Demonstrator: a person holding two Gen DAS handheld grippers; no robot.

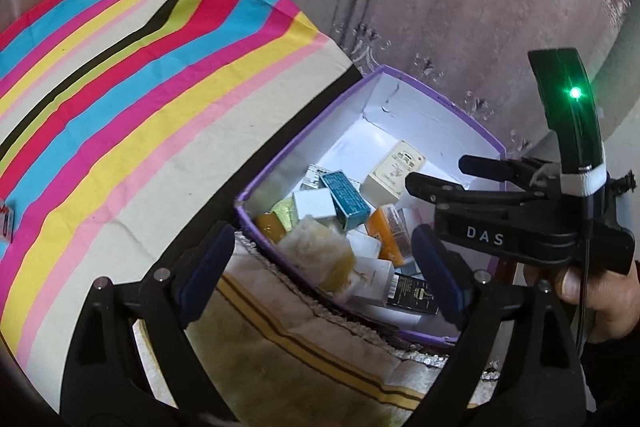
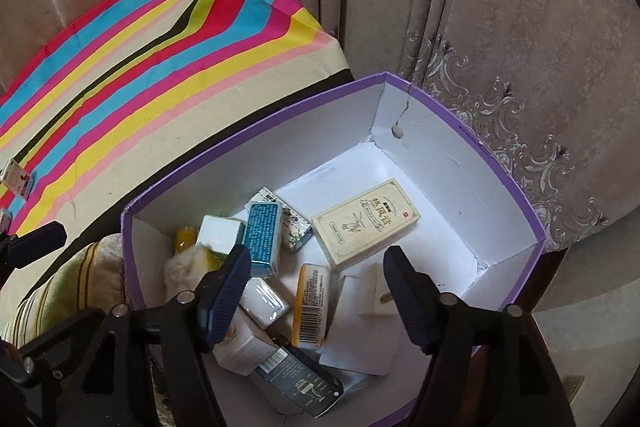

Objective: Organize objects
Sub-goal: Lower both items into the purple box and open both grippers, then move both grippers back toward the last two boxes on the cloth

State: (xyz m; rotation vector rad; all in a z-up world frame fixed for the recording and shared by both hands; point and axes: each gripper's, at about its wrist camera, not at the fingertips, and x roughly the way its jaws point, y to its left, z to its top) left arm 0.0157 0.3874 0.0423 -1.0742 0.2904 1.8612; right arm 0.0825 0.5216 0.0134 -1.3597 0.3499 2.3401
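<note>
Right fingers (image 2: 316,295): spread apart over the near end of the box, nothing between the pads, nothing held.
Left fingers (image 1: 320,267): wide open too, empty, hovering at the box's near-left corner, half over the rim.
Purple box (image 2: 516,187): right under me, white inside, purple rim; its long axis runs away from me toward the curtain.
What's in it: small cartons heaped at the near end: a teal carton (image 2: 262,235), an orange-sided one with a barcode (image 2: 310,303), a black carton (image 2: 298,387) nearest me, a white plug (image 2: 372,291) just under my right fingers.
Cream carton (image 2: 366,221): lying flat, label up, further in, on its own; the far end of the box floor is bare.
Fluffy yellow bundle (image 1: 320,251): tucked in the near-left corner, below my left fingers.
What's left: two small cartons (image 2: 16,179) out at the left edge of the striped cloth, well apart from the box.
Key relation: those lie off to my left, so I judge my left hand is the nearer one to fetch them; the right is already over the box.
Surface: desk under a bright striped cloth (image 1: 132,75), beside the box; a striped towel (image 1: 304,355) lies below the box's near edge.
Room: pale curtain (image 2: 460,7) with embroidered trim behind it all.
</note>
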